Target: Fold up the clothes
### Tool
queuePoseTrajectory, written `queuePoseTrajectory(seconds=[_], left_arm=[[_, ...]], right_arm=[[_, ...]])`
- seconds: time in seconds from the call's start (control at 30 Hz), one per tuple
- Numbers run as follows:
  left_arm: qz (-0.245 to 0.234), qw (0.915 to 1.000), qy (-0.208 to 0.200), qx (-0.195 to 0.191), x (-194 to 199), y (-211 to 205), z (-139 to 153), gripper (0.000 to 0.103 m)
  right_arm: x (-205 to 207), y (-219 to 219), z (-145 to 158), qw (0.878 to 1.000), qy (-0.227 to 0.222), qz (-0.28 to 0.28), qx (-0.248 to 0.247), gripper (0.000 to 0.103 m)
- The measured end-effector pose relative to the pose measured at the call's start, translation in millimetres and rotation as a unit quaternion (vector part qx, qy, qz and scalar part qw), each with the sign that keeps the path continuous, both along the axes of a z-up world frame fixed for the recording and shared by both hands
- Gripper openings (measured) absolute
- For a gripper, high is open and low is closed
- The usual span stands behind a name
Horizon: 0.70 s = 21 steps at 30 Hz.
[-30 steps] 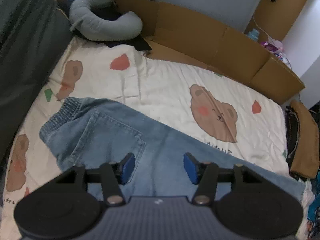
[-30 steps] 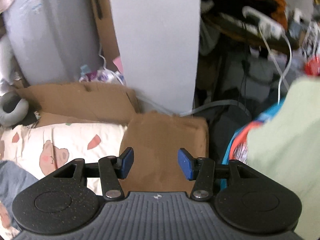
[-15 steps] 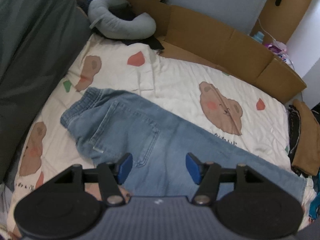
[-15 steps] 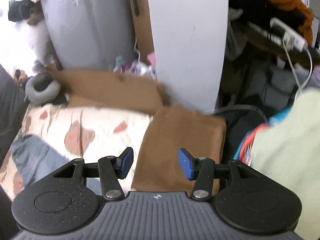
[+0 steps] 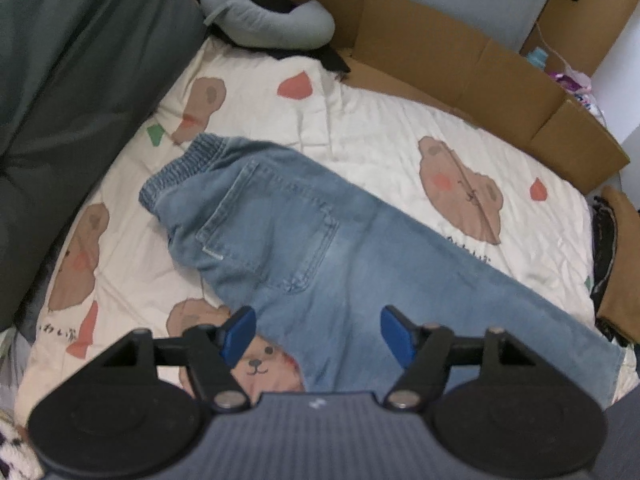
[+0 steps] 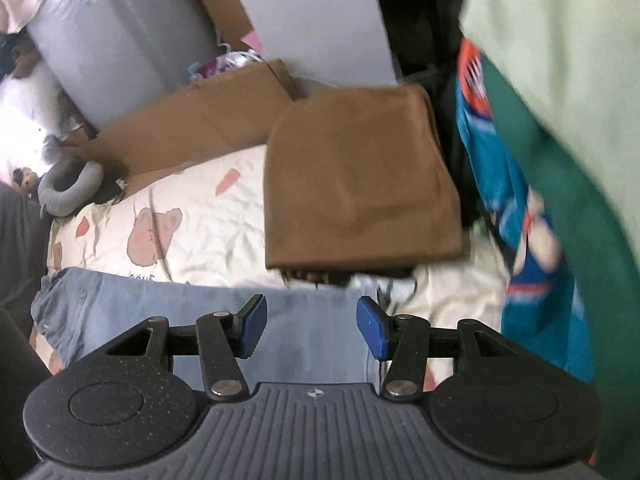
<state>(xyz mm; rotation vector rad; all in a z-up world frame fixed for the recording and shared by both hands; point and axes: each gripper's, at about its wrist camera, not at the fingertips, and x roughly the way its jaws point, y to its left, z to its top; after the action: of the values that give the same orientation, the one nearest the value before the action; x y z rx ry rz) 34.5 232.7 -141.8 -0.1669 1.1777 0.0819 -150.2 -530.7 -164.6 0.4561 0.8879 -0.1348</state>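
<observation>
1. A grey neck pillow (image 5: 272, 28) is sitting at the far left end of the bear-print sheet (image 5: 372, 128), beside flattened cardboard (image 5: 460, 68).
2. The jeans (image 5: 304, 240) are lying flat across the sheet, waistband to the left, legs running right.
3. The left gripper (image 5: 318, 334) is hovering over the thigh area, jaws spread wide and gripping nothing.
4. The right gripper (image 6: 310, 326) is hanging above the leg end of the jeans (image 6: 200, 312), jaws parted and empty.
5. A folded brown garment (image 6: 356, 184) is resting just beyond, atop a small stack.
</observation>
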Motion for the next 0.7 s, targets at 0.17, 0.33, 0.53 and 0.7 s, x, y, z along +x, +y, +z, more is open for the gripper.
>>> queuePoseTrajectory(seconds=[0.17, 0.33, 0.53, 0.7], left_arm=[[0.01, 0.9999, 0.01, -0.006, -6, -1, -7, 0.072], [0.012, 0.9996, 0.023, -0.008, -11, -1, -16, 0.072], [0.022, 0.9989, 0.041, 0.003, -18, 7, -30, 0.072], [0.031, 0.9978, 0.057, 0.013, -28, 14, -39, 0.072]], right_arm=[[-24, -3, -38, 0.999, 0.002, -0.035, 0.024, 0.057], [-44, -1, -80, 0.996, 0.003, -0.072, 0.054, 0.057], [-60, 13, -132, 0.989, 0.021, -0.087, 0.115, 0.057], [-69, 21, -168, 0.983, 0.04, -0.123, 0.132, 0.057]])
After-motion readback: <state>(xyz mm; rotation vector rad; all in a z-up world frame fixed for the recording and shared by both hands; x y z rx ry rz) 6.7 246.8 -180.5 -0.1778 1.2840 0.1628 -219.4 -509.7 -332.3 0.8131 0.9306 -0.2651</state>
